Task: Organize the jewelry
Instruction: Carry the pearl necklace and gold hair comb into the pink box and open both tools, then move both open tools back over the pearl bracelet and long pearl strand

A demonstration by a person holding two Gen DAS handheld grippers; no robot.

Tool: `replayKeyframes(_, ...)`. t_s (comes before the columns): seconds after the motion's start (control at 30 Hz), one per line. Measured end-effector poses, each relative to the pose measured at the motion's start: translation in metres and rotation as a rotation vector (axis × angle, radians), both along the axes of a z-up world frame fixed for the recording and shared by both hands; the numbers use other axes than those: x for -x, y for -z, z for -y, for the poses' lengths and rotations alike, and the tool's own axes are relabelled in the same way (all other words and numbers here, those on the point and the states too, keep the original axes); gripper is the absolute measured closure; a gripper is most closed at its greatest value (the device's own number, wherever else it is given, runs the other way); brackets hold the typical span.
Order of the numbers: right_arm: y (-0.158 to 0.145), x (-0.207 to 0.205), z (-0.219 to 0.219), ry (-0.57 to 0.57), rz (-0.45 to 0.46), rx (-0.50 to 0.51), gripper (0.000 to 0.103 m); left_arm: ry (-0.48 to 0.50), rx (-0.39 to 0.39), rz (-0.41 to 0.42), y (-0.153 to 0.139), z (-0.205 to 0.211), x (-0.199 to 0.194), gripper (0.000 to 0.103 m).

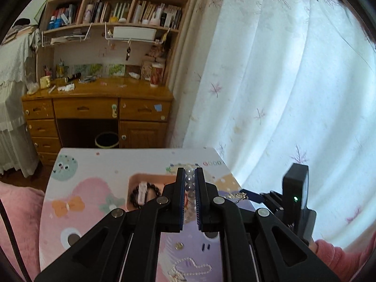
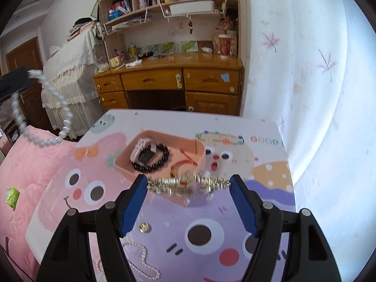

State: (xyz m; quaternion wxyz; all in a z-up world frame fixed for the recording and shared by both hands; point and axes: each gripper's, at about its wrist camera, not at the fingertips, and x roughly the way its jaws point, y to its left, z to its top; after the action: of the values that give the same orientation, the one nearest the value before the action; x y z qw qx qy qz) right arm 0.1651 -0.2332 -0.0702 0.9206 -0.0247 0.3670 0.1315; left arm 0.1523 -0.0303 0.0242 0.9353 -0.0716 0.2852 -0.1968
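My left gripper [image 1: 189, 176] is shut on a pearl bead necklace [image 1: 190, 183], held above the table; in the right wrist view its strand [image 2: 47, 127] hangs in a loop at far left. My right gripper [image 2: 188, 183] is open, and a blurred silver chain [image 2: 188, 184] stretches between its blue fingertips [image 2: 136, 192], just over the near edge of the pink tray [image 2: 199, 150]. The tray holds a white watch [image 2: 141, 150], a black bead bracelet [image 2: 152, 162] and a red cord bracelet [image 2: 185, 162]. The tray also shows in the left wrist view [image 1: 150, 178].
The cartoon-print table [image 2: 211, 223] carries a small pearl bracelet [image 2: 141, 260] and a gold ring [image 2: 143, 227] near its front. A pink quilt [image 2: 23, 176] lies to the left. A wooden desk [image 2: 169, 75] and a curtain [image 2: 305, 70] stand behind.
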Motion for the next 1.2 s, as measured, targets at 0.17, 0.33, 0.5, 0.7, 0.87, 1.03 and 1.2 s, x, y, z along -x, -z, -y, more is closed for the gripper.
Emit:
replayKeyframes(0.17,-0.007,-0.007,-0.018,-0.045,0.066,0.011,0.031,0.009,0.016,0.063,-0.003,-0.001,-0.029,0.098)
replayKeyframes(0.33,-0.007,-0.022,-0.036,-0.069,0.102,-0.003,0.031,0.027,0.028,0.092,0.004,0.004,-0.064,0.098)
replayKeyframes(0.5,-0.003,-0.039,-0.047,-0.087,0.127,-0.016,0.03,0.046,-0.003,0.023,0.02,0.014,-0.096,0.098)
replayKeyframes(0.7,0.021,-0.06,-0.056,-0.089,-0.003,-0.001,0.025,0.025,-0.016,-0.139,0.048,0.009,-0.121,0.048)
replayKeyframes(0.87,0.028,-0.05,-0.053,-0.078,-0.034,-0.025,0.025,0.008,-0.011,-0.173,0.058,-0.009,-0.124,0.03)
replayKeyframes(1.03,0.04,-0.034,-0.044,-0.025,-0.092,-0.05,0.025,0.008,-0.037,-0.249,0.079,-0.021,-0.122,0.027)
replayKeyframes(1.2,0.052,-0.001,-0.035,0.059,-0.147,-0.068,0.025,0.016,-0.124,-0.347,0.106,-0.029,-0.109,0.02)
